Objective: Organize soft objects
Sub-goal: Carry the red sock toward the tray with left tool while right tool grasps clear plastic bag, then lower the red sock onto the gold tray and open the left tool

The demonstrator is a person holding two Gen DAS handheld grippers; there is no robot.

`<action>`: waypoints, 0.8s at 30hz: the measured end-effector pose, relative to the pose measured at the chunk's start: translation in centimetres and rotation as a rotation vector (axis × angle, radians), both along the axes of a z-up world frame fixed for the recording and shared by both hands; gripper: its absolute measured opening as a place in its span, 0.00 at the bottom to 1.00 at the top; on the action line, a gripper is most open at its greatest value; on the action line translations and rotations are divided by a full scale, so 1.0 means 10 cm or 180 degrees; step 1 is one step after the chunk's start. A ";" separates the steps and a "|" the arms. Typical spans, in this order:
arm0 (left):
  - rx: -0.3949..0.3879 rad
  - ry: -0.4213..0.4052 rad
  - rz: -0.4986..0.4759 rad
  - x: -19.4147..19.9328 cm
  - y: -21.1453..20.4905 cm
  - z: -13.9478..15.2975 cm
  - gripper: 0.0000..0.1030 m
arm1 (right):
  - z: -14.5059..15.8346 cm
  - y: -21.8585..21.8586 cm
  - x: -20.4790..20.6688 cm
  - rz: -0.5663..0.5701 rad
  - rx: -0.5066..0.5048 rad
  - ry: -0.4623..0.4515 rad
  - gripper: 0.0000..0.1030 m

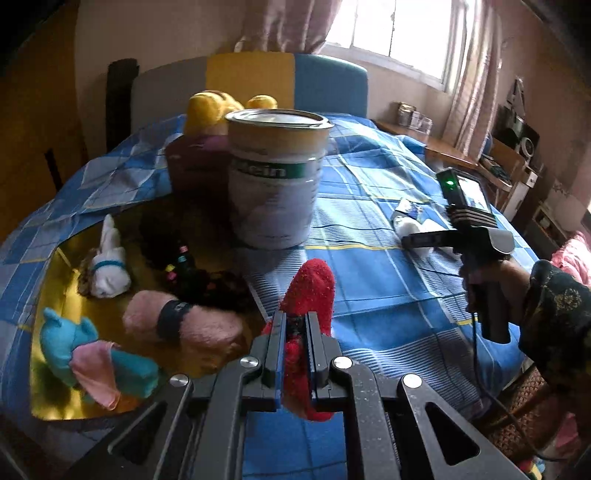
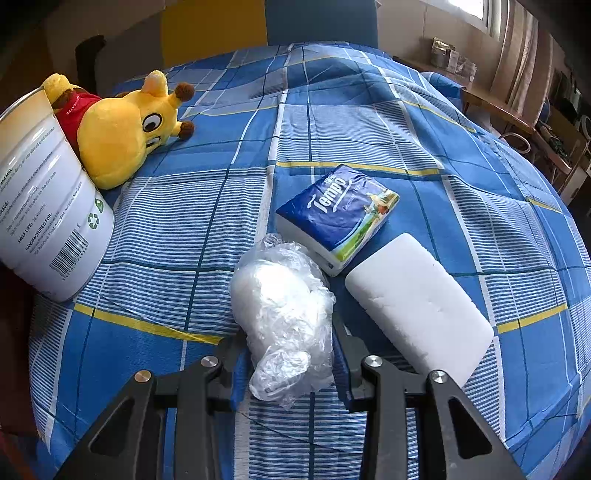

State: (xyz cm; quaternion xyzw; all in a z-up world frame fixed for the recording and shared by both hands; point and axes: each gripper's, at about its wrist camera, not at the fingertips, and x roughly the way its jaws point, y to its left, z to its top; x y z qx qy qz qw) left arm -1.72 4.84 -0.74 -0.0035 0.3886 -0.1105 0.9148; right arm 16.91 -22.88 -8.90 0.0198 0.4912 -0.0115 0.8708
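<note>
Now I'm carrying a fuzzy red sock (image 1: 312, 295) clamped upright in my left gripper (image 1: 295, 354), beside the gold tray (image 1: 48, 402) on its left; my right gripper (image 2: 288, 350) is squeezing the crinkled clear plastic bundle (image 2: 284, 310).

A home bedroom: a bed (image 2: 332, 122) under a blue checked sheet, a curtained window (image 1: 391, 26), a padded headboard (image 1: 251, 79), and a cluttered side desk (image 1: 443, 147) along the wall.

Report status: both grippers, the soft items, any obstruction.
Left gripper shut on red sock. Right gripper shut on plastic-wrapped bundle. Tin can beside gold tray.
</note>
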 end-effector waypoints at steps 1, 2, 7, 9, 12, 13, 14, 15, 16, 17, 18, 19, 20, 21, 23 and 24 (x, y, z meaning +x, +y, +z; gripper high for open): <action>-0.0002 -0.0003 0.0032 -0.01 0.05 0.00 0.09 | 0.00 0.00 0.00 -0.0003 0.0005 0.0000 0.36; -0.0010 -0.0005 0.0065 -0.02 0.09 0.01 0.09 | 0.00 0.00 0.00 -0.0004 0.0005 -0.0002 0.36; -0.0043 -0.0029 0.0298 -0.04 0.35 0.04 0.09 | 0.00 0.01 -0.01 0.0007 -0.0030 -0.0012 0.36; -0.0033 -0.0046 0.0381 -0.04 0.44 0.05 0.09 | 0.00 0.01 -0.01 0.0007 -0.0030 -0.0012 0.36; -0.0034 -0.0043 0.0554 -0.04 0.62 0.06 0.09 | 0.00 0.02 -0.01 0.0011 -0.0044 -0.0011 0.36; -0.0042 -0.0040 0.0621 -0.04 0.70 0.06 0.09 | 0.00 0.02 -0.01 0.0010 -0.0044 -0.0012 0.36; -0.0042 -0.0046 0.0693 -0.04 0.77 0.06 0.09 | 0.00 0.02 -0.01 0.0010 -0.0044 -0.0011 0.36; -0.0040 -0.0051 0.0752 -0.04 0.83 0.06 0.09 | 0.00 0.02 -0.01 0.0013 -0.0048 -0.0012 0.36; -0.0046 -0.0047 0.0826 -0.03 0.91 0.06 0.09 | 0.00 0.02 -0.01 0.0016 -0.0050 -0.0012 0.36; -0.0056 -0.0034 0.0906 -0.02 0.99 0.05 0.09 | 0.00 0.02 -0.01 0.0017 -0.0051 -0.0012 0.36; -0.0063 -0.0027 0.0983 -0.01 1.07 0.05 0.09 | 0.00 0.02 -0.01 0.0018 -0.0052 -0.0012 0.36; -0.0067 -0.0025 0.1030 -0.01 1.12 0.04 0.09 | 0.00 0.02 -0.01 0.0020 -0.0057 -0.0013 0.36; -0.0069 -0.0018 0.1097 0.00 1.19 0.04 0.09 | 0.00 0.02 -0.01 0.0021 -0.0058 -0.0013 0.36; -0.0066 -0.0012 0.1143 0.01 1.24 0.03 0.09 | 0.00 0.01 -0.01 0.0022 -0.0061 -0.0013 0.36; -0.0070 0.0009 0.1251 0.03 1.36 0.01 0.09 | 0.00 0.01 -0.01 0.0026 -0.0071 -0.0014 0.36; -0.0083 0.0029 0.1285 0.05 1.41 0.00 0.09 | 0.01 0.01 -0.01 0.0029 -0.0076 -0.0013 0.36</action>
